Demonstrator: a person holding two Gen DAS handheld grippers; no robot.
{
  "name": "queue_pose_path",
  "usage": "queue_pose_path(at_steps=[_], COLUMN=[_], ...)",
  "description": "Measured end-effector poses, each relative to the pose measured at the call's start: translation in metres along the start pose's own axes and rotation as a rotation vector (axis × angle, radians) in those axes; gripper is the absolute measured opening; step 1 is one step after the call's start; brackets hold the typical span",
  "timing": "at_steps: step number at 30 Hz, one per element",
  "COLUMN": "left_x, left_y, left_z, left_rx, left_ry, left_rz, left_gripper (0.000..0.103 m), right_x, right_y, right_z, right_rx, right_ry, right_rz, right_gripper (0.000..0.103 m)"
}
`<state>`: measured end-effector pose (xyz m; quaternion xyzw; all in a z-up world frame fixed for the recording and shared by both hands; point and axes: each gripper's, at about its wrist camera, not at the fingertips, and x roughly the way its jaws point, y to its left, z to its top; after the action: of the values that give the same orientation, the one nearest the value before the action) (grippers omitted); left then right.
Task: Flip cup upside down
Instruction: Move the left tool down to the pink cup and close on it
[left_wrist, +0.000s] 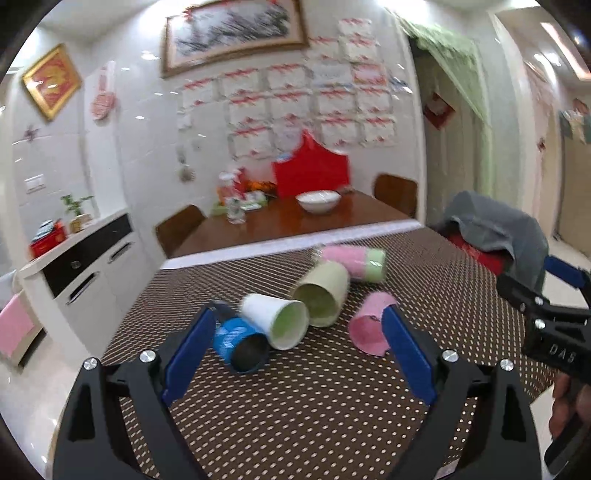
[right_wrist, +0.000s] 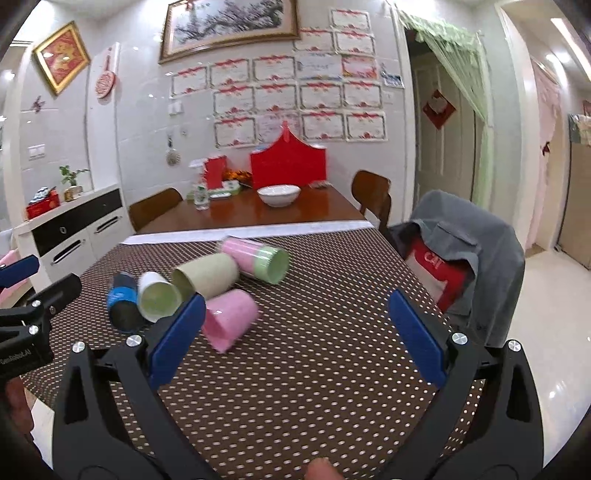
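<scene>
Several paper cups lie on their sides on the brown dotted tablecloth (left_wrist: 314, 398): a blue-and-black cup (left_wrist: 240, 345), a white cup with green inside (left_wrist: 277, 319), a beige cup (left_wrist: 323, 293), a pink cup (left_wrist: 369, 328) and a pink-and-green stack (left_wrist: 352, 263). My left gripper (left_wrist: 299, 325) is open above the table, just short of the cups. My right gripper (right_wrist: 295, 310) is open and empty; its left finger (right_wrist: 177, 338) is next to the pink cup (right_wrist: 229, 319). The blue cup (right_wrist: 122, 301), white cup (right_wrist: 157, 297), beige cup (right_wrist: 205, 275) and the stack (right_wrist: 258, 260) lie beyond.
A chair draped with a grey jacket (right_wrist: 465, 251) stands at the table's right edge. Behind is a wooden dining table (right_wrist: 251, 214) with a white bowl (right_wrist: 279, 195), and a white cabinet (right_wrist: 70, 229) at left. The right gripper also shows in the left wrist view (left_wrist: 546, 314).
</scene>
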<state>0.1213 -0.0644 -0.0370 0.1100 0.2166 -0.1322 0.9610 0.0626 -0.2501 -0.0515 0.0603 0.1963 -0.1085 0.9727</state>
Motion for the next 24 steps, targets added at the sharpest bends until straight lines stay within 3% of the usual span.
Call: queue_pose_path(at_steps=[5,12,18,24], left_x=[0.050,0.100,0.154,0.192], left_y=[-0.016,-0.035,-0.052,-0.069], left_z=[0.006,0.015,0.018,0.017], left_rx=[0.050,0.116,0.132,0.173], left_ry=[0.113,0.219,0.418,0.535], left_rz=[-0.092,-0.161,-0.267,-0.297], left_gripper=[0.090,0.090,0.090,0.090], right_x=[0.026,0.053,0.072,0.088], right_y=[-0.016,-0.026,-0.037,-0.051], right_z=[-0.003,-0.006,-0.011,-0.012], right_rx=[0.017,0.032,0.059,0.099], right_ry=[0.046,0.101,0.153,0.178], right_rz=[-0.016,-0.032,-0.050,-0.063], right_gripper=[0.097,0.097,0.097,0.097])
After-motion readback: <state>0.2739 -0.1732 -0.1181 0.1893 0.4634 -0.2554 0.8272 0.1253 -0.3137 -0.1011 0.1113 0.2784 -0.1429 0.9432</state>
